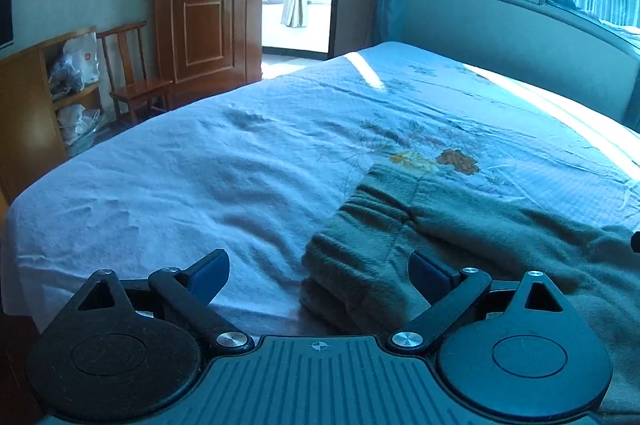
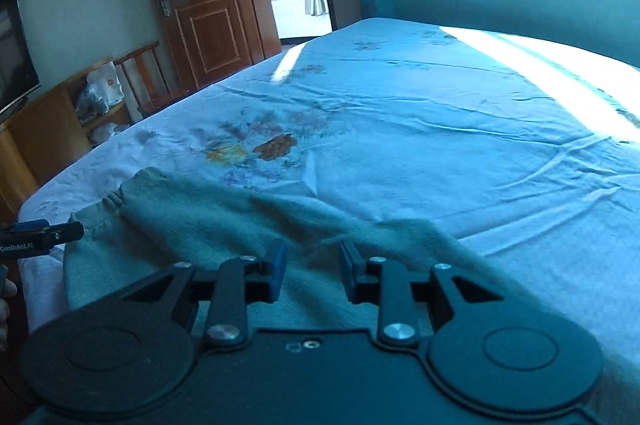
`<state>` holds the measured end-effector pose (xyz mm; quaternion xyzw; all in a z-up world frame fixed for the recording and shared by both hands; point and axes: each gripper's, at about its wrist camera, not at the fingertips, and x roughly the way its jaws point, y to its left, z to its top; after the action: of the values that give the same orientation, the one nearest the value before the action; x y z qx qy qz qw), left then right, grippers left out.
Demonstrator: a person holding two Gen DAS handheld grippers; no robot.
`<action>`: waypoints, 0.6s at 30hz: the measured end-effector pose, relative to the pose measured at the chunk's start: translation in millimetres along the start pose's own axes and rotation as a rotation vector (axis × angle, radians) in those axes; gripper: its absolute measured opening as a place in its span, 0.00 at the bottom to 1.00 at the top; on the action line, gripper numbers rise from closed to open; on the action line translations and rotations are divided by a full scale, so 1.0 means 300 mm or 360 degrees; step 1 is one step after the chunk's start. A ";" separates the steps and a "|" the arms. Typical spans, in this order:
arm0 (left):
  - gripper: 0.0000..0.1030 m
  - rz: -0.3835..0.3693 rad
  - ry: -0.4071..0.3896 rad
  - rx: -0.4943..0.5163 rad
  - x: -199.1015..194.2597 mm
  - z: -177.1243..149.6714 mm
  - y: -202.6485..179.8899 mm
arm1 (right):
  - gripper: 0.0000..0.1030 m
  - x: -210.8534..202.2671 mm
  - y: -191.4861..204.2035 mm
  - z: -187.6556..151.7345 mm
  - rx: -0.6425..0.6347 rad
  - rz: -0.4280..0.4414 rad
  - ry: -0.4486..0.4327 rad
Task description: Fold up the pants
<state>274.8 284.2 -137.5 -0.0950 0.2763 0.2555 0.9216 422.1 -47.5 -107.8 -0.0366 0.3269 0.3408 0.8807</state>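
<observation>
Currently, view by view:

Left wrist view:
pants: grey-green fleece pants (image 1: 460, 225) lie on the near edge of the bed (image 1: 200, 165), right of centre, elastic waistband (image 1: 356, 221) toward the gripper.
left gripper: left gripper (image 1: 319, 275) is spread wide, holding nothing; its right pad (image 1: 430, 275) is over the waistband end, its left pad (image 1: 210, 273) over bare bedsheet (image 1: 168, 201).
contact: cannot tell whether the pads touch cloth or hover just above it.
layers: waistband looks doubled, so the legs probably already lie one on the other.

Right wrist view:
pants: same garment runs from the waistband (image 2: 100, 213) at left to under the right gripper (image 2: 313, 271).
right gripper: jaws parted with a moderate gap, nothing pinched; fleece lies below and between them.
left gripper seen: its tip (image 2: 48, 231) sits right at the waistband edge.
ridge: cloth bunches into a low ridge (image 2: 360, 225) just ahead of the right gripper.

Step, as judged: grab both ends for a fold across the length.
how, left: shift right so both pads straddle the waistband, then close on all layers.
how, right: close on the full thickness of the fleece, not only the top layer.
how, both: lift together and level, keep the cloth taut, lay edge on edge.
risk: thick fleece may slip from a shallow pinch; near edge of bed is close, so the hanging part may drag.
</observation>
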 end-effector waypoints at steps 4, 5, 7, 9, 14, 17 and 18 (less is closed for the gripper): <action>0.93 -0.0049 -0.0055 0.0130 -0.023 -0.012 -0.112 | 0.23 -0.174 -0.214 -0.143 0.0095 -0.0298 0.0014; 0.93 -0.0068 -0.0036 0.0136 -0.022 -0.015 -0.134 | 0.22 -0.198 -0.273 -0.185 0.0137 -0.0359 0.0062; 0.93 -0.0109 -0.0034 0.0146 -0.029 -0.025 -0.168 | 0.21 -0.267 -0.392 -0.268 0.0255 -0.0515 0.0112; 0.93 -0.0135 -0.0014 0.0199 -0.040 -0.039 -0.208 | 0.21 -0.387 -0.498 -0.341 0.0405 -0.0618 0.0064; 0.93 -0.0268 -0.0004 0.0250 -0.085 -0.079 -0.283 | 0.24 -0.635 -0.536 -0.431 0.0620 -0.0673 -0.0146; 0.93 -0.0388 0.0031 0.0302 -0.118 -0.113 -0.370 | 0.25 -0.642 -0.405 -0.446 0.0528 -0.0496 -0.0214; 0.93 -0.0418 0.0033 0.0322 -0.131 -0.124 -0.393 | 0.25 -0.625 -0.359 -0.449 0.0499 -0.0438 -0.0224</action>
<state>291.3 155.6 -142.3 -0.0395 0.2953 0.1028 0.9490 311.2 -276.5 -117.8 0.0802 0.3055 0.1640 0.9345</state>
